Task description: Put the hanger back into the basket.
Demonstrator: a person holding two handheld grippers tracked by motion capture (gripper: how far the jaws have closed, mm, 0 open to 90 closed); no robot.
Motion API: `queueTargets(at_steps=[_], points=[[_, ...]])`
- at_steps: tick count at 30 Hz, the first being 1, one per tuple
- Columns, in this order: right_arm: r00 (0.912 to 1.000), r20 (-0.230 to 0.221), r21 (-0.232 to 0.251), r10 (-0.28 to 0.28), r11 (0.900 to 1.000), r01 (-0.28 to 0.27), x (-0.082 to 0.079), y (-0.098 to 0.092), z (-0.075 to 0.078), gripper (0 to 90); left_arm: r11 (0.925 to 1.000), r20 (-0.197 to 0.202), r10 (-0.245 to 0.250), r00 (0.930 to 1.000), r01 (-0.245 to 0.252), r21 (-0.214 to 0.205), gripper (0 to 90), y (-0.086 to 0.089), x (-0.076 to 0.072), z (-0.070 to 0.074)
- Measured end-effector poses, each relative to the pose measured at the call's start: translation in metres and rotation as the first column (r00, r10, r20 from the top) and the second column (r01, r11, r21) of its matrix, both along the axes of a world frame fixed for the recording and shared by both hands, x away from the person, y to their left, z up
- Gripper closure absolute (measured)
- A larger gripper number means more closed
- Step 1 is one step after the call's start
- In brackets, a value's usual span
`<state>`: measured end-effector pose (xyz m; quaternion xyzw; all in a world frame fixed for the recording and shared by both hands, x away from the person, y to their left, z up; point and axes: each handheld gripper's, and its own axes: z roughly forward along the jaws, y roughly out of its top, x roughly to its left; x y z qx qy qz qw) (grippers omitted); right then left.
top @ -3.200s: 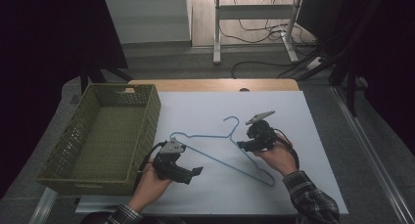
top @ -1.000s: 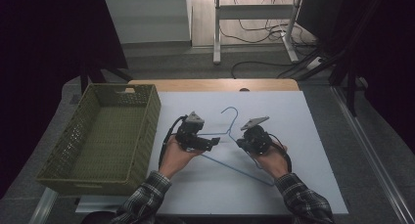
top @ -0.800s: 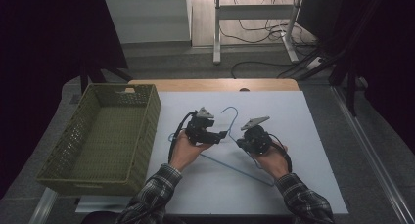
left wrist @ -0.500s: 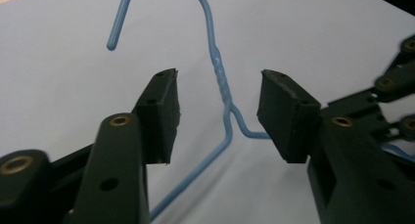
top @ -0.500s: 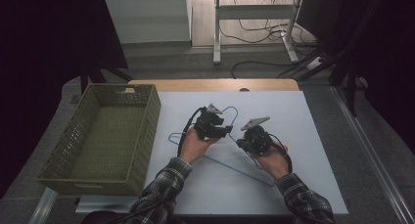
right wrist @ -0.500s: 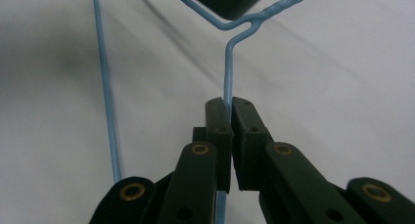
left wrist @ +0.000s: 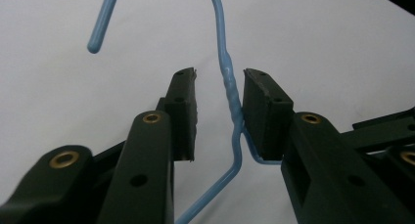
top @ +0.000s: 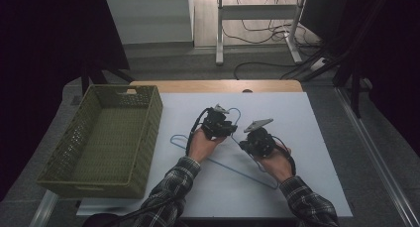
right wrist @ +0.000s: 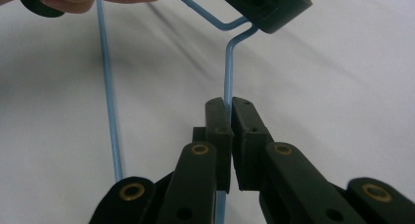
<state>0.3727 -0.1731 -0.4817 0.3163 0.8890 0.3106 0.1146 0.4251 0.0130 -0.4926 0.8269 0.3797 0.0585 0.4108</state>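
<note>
A blue wire hanger [top: 233, 168] lies on the white table top [top: 317, 133]. My left gripper [top: 227, 130] is at the hanger's twisted neck [left wrist: 230, 82], just below the hook. Its jaws have just been closing with the neck between them. The right pad [left wrist: 257, 101] is at the wire, while the left pad [left wrist: 186, 106] still stands a gap away. My right gripper [top: 246, 144] is shut on one arm of the hanger [right wrist: 228, 72], close below the shoulder bend. The left gripper's jaw [right wrist: 266, 6] shows at the top of the right gripper view.
An olive mesh basket [top: 148, 119] stands at the table's left side with nothing visible in it. A wooden strip [top: 218, 85] runs along the far table edge, with table legs and cables on the floor behind. Both forearms wear plaid sleeves.
The left hand has travelled right from near the basket to the hanger's neck, and its jaws have narrowed around the wire. The right hand has held still on the hanger.
</note>
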Motion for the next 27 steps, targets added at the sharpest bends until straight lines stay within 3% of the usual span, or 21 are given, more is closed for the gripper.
queueTargets(at_steps=[12,20,27], points=[[1.0,-0.002,0.0,0.007,1.0,-0.007,-0.001,0.001,-0.001,86.5,0.9997,-0.039,-0.013,0.9992,0.012,-0.022,79.7,-0.002,0.0,-0.001],[0.9999,-0.012,0.008,0.009,0.9999,-0.009,0.0,0.0,-0.001,85.4,0.9991,-0.067,0.007,0.9977,-0.01,-0.042,82.2,-0.001,-0.002,0.0],[0.9991,-0.042,0.063,0.001,0.998,0.001,0.002,-0.009,0.009,69.7,0.9973,-0.064,0.025,0.9976,-0.029,-0.068,83.4,0.0,-0.008,0.003]])
